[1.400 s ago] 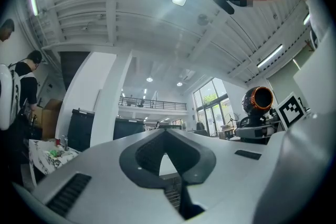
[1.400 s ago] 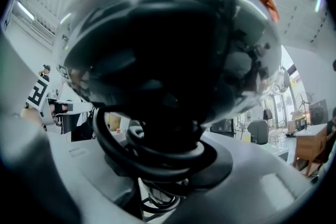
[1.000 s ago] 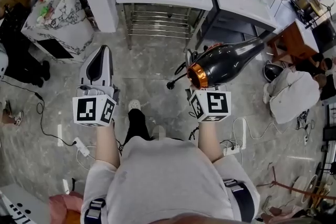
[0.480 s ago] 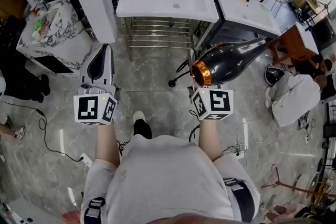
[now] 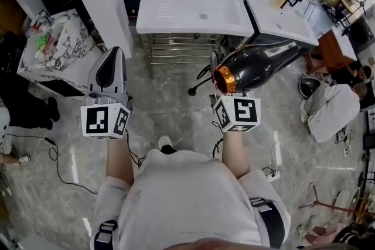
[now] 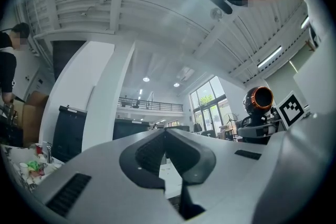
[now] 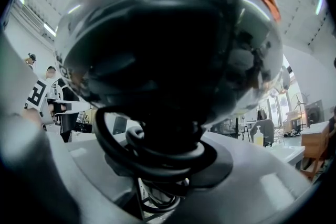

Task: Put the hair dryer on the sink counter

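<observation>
R gripper (image 5: 229, 92) jaws clamp hair dryer (image 5: 261, 64) handle, body level for set-down on sink desk (image 5: 176, 9); L gripper (image 5: 110, 62) jaws together, spare.

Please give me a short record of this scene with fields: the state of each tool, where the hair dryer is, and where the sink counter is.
hair dryer: black with an orange ring, held in the air above the floor
right tool: closed on the handle of the hair dryer
left tool: jaws together, holds nothing
sink counter: white, ahead of the person, hair dryer not yet on it
</observation>
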`<state>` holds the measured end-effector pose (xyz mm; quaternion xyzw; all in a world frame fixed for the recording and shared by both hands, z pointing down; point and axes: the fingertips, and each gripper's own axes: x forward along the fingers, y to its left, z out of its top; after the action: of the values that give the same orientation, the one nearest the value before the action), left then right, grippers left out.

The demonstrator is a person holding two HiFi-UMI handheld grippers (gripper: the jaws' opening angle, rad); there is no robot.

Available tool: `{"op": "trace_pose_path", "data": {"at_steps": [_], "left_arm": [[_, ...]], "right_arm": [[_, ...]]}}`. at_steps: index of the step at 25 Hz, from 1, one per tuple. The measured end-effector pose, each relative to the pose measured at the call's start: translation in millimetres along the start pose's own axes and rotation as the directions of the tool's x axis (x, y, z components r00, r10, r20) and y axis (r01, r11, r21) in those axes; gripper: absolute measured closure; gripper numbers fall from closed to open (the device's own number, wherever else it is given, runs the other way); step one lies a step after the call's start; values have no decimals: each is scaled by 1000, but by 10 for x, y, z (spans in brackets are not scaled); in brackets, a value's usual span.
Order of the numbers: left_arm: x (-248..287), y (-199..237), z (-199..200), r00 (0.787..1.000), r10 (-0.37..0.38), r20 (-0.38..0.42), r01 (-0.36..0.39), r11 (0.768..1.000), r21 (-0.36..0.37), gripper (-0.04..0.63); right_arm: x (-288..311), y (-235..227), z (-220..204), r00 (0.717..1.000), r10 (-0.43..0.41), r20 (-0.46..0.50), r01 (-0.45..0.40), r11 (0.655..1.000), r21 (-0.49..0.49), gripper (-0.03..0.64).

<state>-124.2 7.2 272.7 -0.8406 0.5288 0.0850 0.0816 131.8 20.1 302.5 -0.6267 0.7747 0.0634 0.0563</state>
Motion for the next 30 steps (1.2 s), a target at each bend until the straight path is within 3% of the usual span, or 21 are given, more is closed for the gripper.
{"op": "trace_pose_path", "data": {"at_steps": [8,20,30], "left_arm": [[203,476,-147,1000,-5,-4,5,1000,-4,587],[612,796,-417,1000,-9,-22,8,999,-41,588],[1435,1079,-520,1000,13,-11,-13,999,-33,588]], "right_arm": [[432,220,-127,1000,-11,-1,11,1000,0,400],[945,184,-305,999,-18,-39,17,1000,-10,400],[1831,-20,-440,999,28,-36,-28,1000,2,400]]}}
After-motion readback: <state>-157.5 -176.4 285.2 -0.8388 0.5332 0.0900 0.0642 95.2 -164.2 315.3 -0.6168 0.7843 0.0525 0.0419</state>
